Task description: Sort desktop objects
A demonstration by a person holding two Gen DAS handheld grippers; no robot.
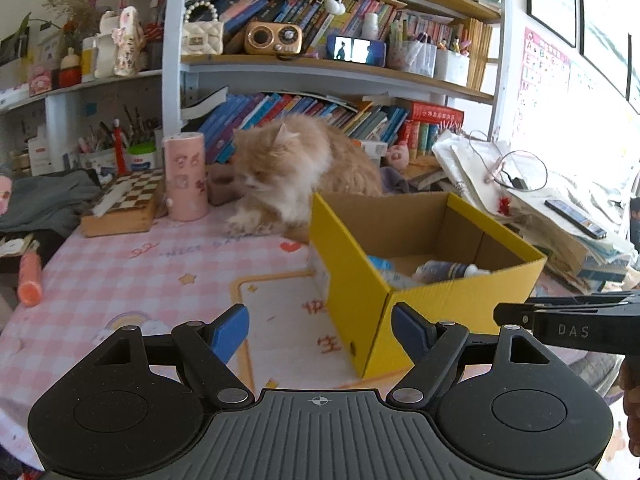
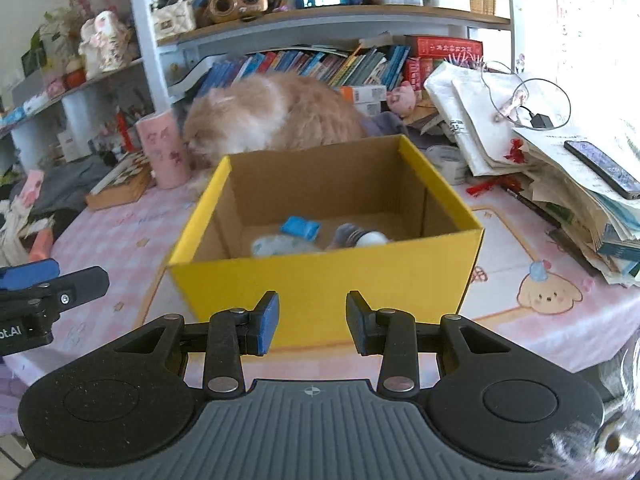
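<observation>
one yellow box [image 2: 328, 292], one cat [image 1: 296, 168], one pink cylinder [image 1: 186, 176]

1. I am looking into a home study corner, cluttered and lived in.
2. Shelves [image 1: 340, 68] behind the desk are packed with leaning books [image 1: 280, 110], a small retro radio [image 1: 274, 38] and a quilted handbag [image 1: 202, 36].
3. A fluffy orange and white cat [image 1: 296, 168] lies on the desk.
4. A pink checked tablecloth [image 1: 120, 276] with cartoon prints covers the desk.
5. An alphabet poster [image 1: 546, 66] hangs by a bright window.
6. Papers [image 2: 560, 168] pile up at the right with a phone [image 2: 606, 168] on top.
</observation>
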